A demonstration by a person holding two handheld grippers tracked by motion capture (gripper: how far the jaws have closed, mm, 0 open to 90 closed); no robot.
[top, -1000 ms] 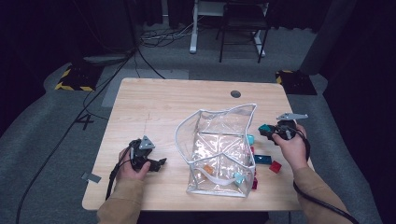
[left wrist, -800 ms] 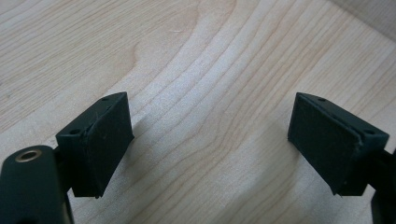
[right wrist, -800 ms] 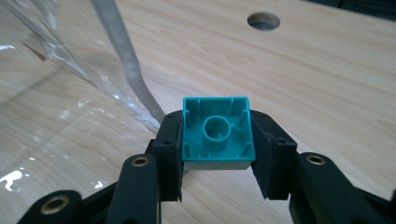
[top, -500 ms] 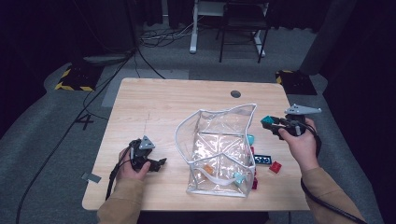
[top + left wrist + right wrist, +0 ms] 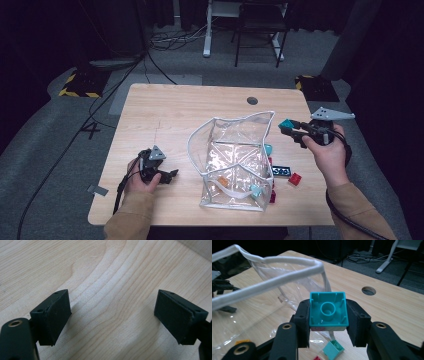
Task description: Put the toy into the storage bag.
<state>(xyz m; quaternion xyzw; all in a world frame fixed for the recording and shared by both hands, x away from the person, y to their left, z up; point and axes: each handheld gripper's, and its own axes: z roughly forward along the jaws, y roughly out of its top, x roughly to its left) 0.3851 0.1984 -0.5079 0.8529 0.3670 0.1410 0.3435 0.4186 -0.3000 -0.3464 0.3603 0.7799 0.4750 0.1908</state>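
A recording lab or studio workspace. Black curtains (image 5: 45, 30) enclose a grey carpeted floor (image 5: 45, 150); loose cables (image 5: 175, 40) cross it, yellow-black hazard-striped plates (image 5: 80, 85) lie on it, and a white desk frame (image 5: 210, 30) and a chair (image 5: 260, 25) stand behind the wooden counter (image 5: 200, 110).

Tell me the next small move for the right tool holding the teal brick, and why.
Probably carry the teal brick sideways over the clear bag's white-rimmed opening, then let go. The right tool is clamped on the brick, raised beside the bag's rim, and other bricks already lie inside. The left tool rests open on the table.
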